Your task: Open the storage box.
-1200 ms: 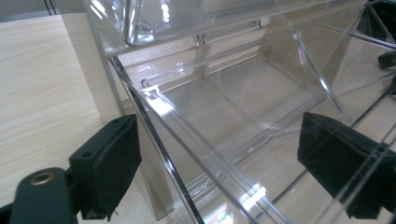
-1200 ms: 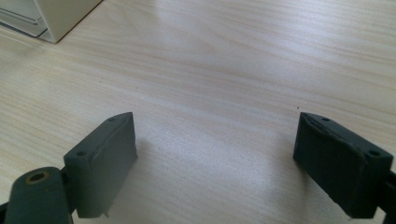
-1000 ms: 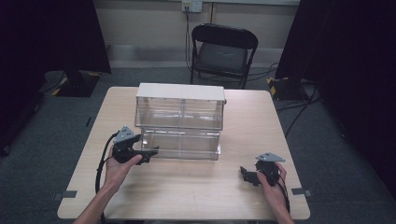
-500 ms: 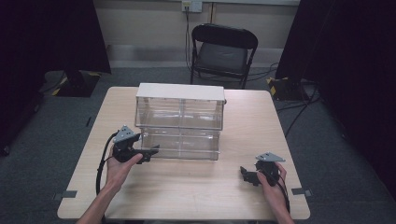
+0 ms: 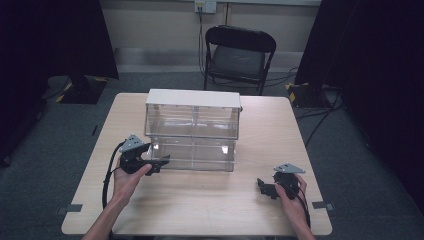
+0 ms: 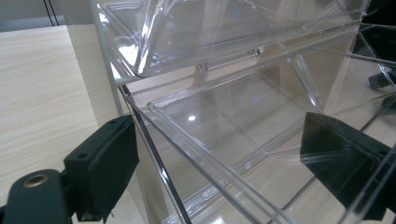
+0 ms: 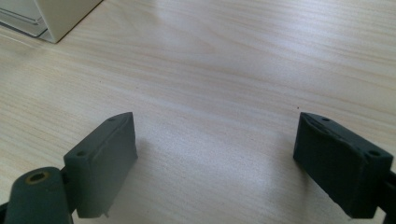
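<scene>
At about eight o'clock on the table (image 5: 210, 205), the left gripper (image 5: 159, 164) stands released, its jaws spread either side of the front left corner of the clear drawer unit (image 5: 192, 131), whose lower drawer (image 6: 224, 121) lies between them. At four o'clock, well apart from the unit, the right gripper (image 5: 262, 186) rests released over bare wood.

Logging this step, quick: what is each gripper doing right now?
Left gripper: open, jaws on either side of the clear drawer front wall.
Right gripper: open, holding nothing, above the table.
</scene>
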A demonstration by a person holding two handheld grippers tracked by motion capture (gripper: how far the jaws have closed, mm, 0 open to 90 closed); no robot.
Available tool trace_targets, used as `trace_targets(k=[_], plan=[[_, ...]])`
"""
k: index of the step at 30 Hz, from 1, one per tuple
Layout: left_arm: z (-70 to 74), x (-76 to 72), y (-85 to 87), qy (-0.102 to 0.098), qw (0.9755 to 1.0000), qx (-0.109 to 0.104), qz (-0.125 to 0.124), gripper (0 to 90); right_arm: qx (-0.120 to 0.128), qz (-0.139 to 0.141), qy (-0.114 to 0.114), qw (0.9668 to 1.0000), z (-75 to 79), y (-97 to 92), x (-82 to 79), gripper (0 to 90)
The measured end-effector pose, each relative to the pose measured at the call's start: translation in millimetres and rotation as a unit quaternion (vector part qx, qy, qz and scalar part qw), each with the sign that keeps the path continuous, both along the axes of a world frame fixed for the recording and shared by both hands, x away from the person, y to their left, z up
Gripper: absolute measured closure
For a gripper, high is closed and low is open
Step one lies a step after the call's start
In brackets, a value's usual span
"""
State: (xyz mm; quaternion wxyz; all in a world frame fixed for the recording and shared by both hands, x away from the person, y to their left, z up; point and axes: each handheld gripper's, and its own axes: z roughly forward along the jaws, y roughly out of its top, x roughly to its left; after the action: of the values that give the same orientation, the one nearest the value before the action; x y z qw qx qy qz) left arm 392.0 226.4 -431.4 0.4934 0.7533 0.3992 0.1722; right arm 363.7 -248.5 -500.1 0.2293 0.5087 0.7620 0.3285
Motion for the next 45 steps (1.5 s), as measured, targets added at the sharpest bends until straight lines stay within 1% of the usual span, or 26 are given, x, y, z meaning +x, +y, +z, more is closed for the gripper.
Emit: trace_targets(k=[7, 8, 10, 12, 13, 16, 17, 24, 26, 30, 36, 37, 45], plan=[[0.4, -0.2, -0.3, 0.003, 1.0000, 0.000, 0.001, 11.5, 0.000, 0.000, 0.000, 1.0000, 0.0, 0.0, 0.0, 12.5], [0.6, -0.4, 0.1, 0.000, 1.0000, 0.003, 0.001, 11.5, 0.000, 0.000, 0.000, 1.0000, 0.0, 0.0, 0.0, 12.5], [1.9, -1.7, 0.7, -0.005, 1.0000, 0.001, 0.006, 12.3, 0.000, 0.000, 0.000, 1.0000, 0.0, 0.0, 0.0, 12.5], [4.0, -2.5, 2.3, -0.011, 0.9999, -0.002, 0.008, 16.0, 0.000, 0.000, 0.000, 1.0000, 0.0, 0.0, 0.0, 12.5], [4.7, -2.6, 2.8, -0.010, 0.9999, -0.001, 0.009, 16.2, 0.000, 0.000, 0.000, 1.0000, 0.0, 0.0, 0.0, 12.5], [4.3, -2.0, 3.0, -0.009, 0.9999, 0.001, 0.005, 15.9, 0.000, 0.000, 0.000, 1.0000, 0.0, 0.0, 0.0, 12.5], [4.5, -2.1, 2.1, -0.010, 0.9999, -0.002, 0.005, 15.9, 0.000, 0.000, 0.000, 1.0000, 0.0, 0.0, 0.0, 12.5], [5.9, -2.5, 1.9, -0.013, 0.9999, -0.002, 0.010, 16.1, 0.000, 0.000, 0.000, 1.0000, 0.0, 0.0, 0.0, 12.5], [6.0, -2.6, 2.2, -0.013, 0.9999, 0.001, 0.010, 16.1, 0.000, 0.000, 0.000, 1.0000, 0.0, 0.0, 0.0, 12.5], [6.3, -2.8, 2.0, -0.014, 0.9998, -0.008, 0.011, 16.1, 0.000, 0.000, 0.000, 1.0000, 0.0, 0.0, 0.0, 12.5], [6.7, -3.2, 2.1, -0.015, 0.9998, -0.008, 0.011, 16.0, 0.000, 0.000, 0.000, 1.0000, 0.0, 0.0, 0.0, 12.5], [7.0, -3.5, 2.2, -0.014, 0.9998, -0.004, 0.012, 15.9, 0.000, 0.000, 0.000, 1.0000, 0.0, 0.0, 0.0, 12.5], [7.3, -3.4, 3.0, -0.013, 0.9998, -0.008, 0.009, 15.8, 0.000, 0.000, 0.000, 1.0000, 0.0, 0.0, 0.0, 12.5]])
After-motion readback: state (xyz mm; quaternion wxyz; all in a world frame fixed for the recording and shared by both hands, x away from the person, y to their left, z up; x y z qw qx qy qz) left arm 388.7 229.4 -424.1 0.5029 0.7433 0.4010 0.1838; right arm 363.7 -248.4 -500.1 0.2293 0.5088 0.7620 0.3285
